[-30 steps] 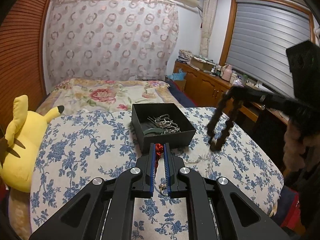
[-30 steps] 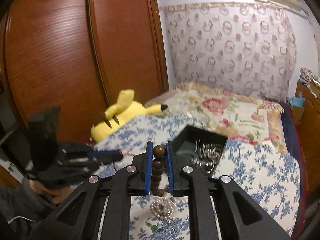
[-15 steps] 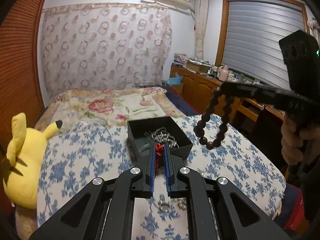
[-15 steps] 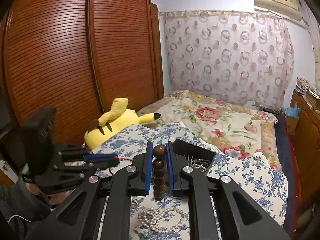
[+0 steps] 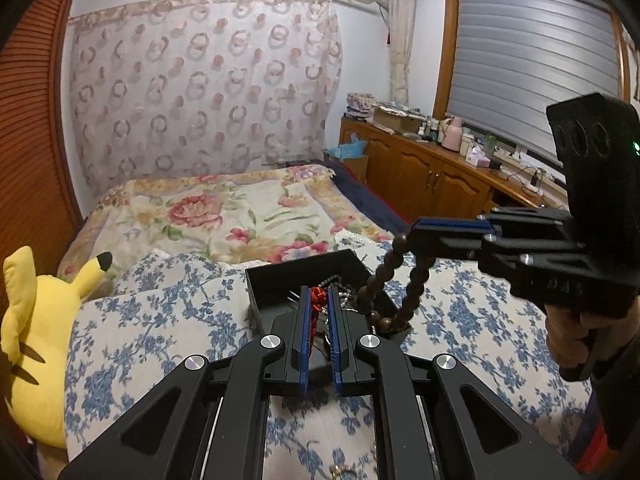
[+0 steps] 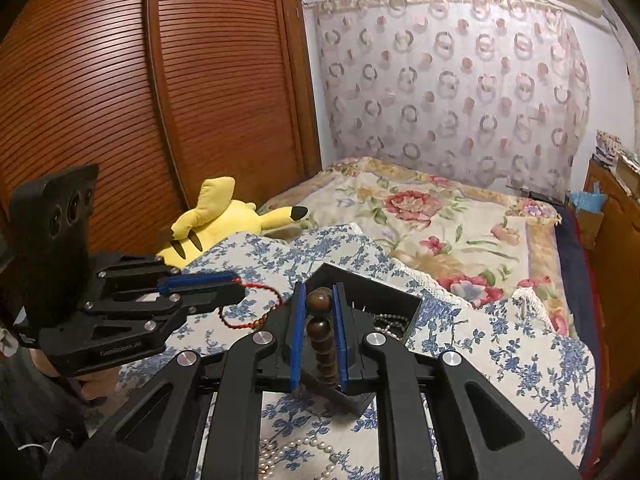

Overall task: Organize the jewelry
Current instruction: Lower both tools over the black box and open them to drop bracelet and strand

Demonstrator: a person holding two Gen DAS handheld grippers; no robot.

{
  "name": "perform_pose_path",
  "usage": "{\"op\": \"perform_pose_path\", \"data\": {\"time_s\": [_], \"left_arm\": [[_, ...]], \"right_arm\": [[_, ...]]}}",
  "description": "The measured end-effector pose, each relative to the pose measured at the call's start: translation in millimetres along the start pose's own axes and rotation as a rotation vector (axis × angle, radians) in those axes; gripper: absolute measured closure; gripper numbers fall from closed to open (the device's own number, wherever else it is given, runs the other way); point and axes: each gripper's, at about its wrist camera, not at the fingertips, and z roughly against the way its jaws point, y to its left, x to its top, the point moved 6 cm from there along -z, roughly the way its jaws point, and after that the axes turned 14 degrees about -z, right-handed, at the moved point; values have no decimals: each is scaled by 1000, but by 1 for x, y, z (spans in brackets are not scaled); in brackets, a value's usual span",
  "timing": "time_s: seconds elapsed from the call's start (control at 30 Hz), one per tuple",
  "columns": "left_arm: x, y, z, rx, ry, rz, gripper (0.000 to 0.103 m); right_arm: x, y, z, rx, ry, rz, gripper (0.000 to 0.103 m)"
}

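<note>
From the left wrist view, the left tongs [image 5: 319, 300] are clenched on a red cord bracelet [image 5: 317, 295], held over the near edge of a black box [image 5: 267, 280] that sits on the blue-flowered cloth [image 5: 160, 320] of the bed. Silvery chains [image 5: 338, 283] lie inside the box. To the right, the right tongs [image 5: 416, 232] grip a brown wooden bead bracelet [image 5: 382, 276], whose loop hangs down into the box's right side. A yellow plush toy [image 5: 36, 340] lies at the left. From the right wrist view, the right tongs [image 6: 319, 300] pinch the brown beads [image 6: 319, 300] above the black box [image 6: 384, 288]; the left tongs [image 6: 236, 286] hold the red cord loop [image 6: 256, 304] just left of the box. A pearl necklace [image 6: 296, 456] lies on the cloth nearby.
</note>
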Motion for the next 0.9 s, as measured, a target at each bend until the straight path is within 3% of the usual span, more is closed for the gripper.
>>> {"op": "perform_pose_path", "data": {"time_s": [0.3,0.63,0.7,0.73,0.77,0.9], "left_arm": [[2,9,-35,5,54,2,96],[9,12,-54,5,67,0,95],[9,11,-54,3,66,3,84],[10,11,-53,4,64,3,67],[11,11,-53,3,58,4,57],[6,11,-47,7,52,12,52]], "right_arm": [[-13,-19,-21,-10,30,-9,87],[-20,-31,-9,-16,14,-14,86],[-27,-34,-5,-26,17,-19,86],[-33,-35,-3,-33,24,-19,86],[-39,-36,-2,-35,32,-19,86],[-69,-39,-3,-54,81,-20,86]]}}
